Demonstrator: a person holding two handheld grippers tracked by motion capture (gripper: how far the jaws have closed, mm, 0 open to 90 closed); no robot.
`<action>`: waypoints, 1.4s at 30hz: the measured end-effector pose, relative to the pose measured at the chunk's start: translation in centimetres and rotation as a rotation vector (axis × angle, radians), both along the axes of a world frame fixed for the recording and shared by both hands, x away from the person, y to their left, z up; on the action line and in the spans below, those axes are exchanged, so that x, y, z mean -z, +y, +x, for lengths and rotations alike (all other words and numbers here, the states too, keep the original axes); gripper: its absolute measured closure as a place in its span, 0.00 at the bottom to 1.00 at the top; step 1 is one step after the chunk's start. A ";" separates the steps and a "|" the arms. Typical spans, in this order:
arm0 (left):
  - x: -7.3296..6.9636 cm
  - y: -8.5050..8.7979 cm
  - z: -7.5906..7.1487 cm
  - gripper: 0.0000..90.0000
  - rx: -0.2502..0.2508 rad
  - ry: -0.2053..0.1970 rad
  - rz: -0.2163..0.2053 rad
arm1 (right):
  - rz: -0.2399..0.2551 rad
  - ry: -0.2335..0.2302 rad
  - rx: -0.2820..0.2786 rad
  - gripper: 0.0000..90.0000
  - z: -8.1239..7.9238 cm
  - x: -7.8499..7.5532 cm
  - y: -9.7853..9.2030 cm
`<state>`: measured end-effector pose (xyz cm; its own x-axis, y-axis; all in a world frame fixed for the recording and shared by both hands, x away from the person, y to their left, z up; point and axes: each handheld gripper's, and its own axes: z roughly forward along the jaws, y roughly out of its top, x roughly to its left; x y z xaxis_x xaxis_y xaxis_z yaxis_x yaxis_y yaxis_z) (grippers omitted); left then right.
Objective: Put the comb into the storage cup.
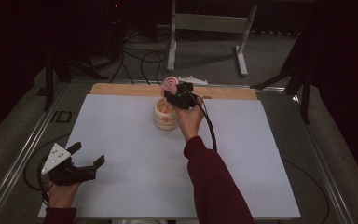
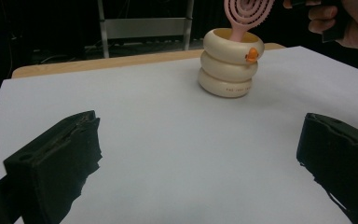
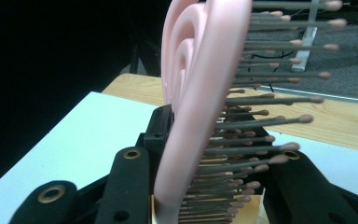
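A pink hairbrush (image 1: 171, 83) with a spiral head stands upright, its handle down inside a cream ringed holder (image 1: 165, 116) with an orange beak, at the back middle of the table. My right gripper (image 1: 179, 95) is shut on the brush's head from the right. In the right gripper view the brush (image 3: 196, 93) stands edge-on between the two black jaws of my right gripper (image 3: 209, 172), bristles pointing right. My left gripper (image 1: 88, 154) rests open at the table's front left. The left gripper view has my left gripper (image 2: 200, 154) with nothing between its jaws, facing the holder (image 2: 230, 65) and brush (image 2: 248, 11).
A white sheet (image 1: 135, 154) covers the table, with a wooden strip (image 1: 121, 89) bare along the back. Behind the table lie a small white object (image 1: 193, 80), floor cables (image 1: 140, 60) and a grey metal stand (image 1: 209, 28). Dark surroundings on both sides.
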<state>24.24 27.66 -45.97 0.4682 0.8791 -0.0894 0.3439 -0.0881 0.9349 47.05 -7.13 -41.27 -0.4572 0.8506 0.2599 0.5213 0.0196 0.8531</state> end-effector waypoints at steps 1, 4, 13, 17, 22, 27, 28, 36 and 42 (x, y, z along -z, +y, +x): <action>0.0 0.0 0.0 0.00 0.000 0.000 -0.001 | 0.000 0.001 0.000 0.71 0.0 0.0 0.0; 0.0 0.0 0.0 0.00 0.000 0.000 -0.001 | -0.002 0.000 -0.003 0.71 0.0 0.1 0.1; 0.0 0.0 0.0 0.00 0.000 -0.001 -0.002 | -0.023 -0.002 -0.010 0.71 -0.1 0.4 0.7; 0.0 0.0 0.0 0.00 -0.001 -0.001 -0.002 | -0.028 -0.003 -0.009 0.71 -0.2 0.5 0.8; 0.0 -0.1 0.0 0.00 0.001 0.000 -0.001 | -0.015 -0.006 -0.002 0.71 -0.2 0.6 0.7; 0.0 -0.1 0.0 0.00 0.002 0.000 0.001 | -0.005 -0.003 0.000 0.71 -0.2 0.7 0.6; 0.0 -0.1 0.0 0.00 0.002 0.000 0.002 | -0.004 -0.003 0.000 0.71 -0.2 0.7 0.6; 0.0 -0.1 0.0 0.00 0.000 -0.001 0.000 | 0.012 0.002 0.001 0.71 -0.1 0.8 0.2; 0.0 -0.1 0.0 0.00 0.000 0.000 0.000 | 0.030 0.011 0.008 0.71 0.1 0.9 -0.2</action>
<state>24.23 27.59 -45.96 0.4686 0.8789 -0.0889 0.3436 -0.0886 0.9349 47.10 -7.37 -42.20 -0.4474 0.8458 0.2906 0.5309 -0.0103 0.8474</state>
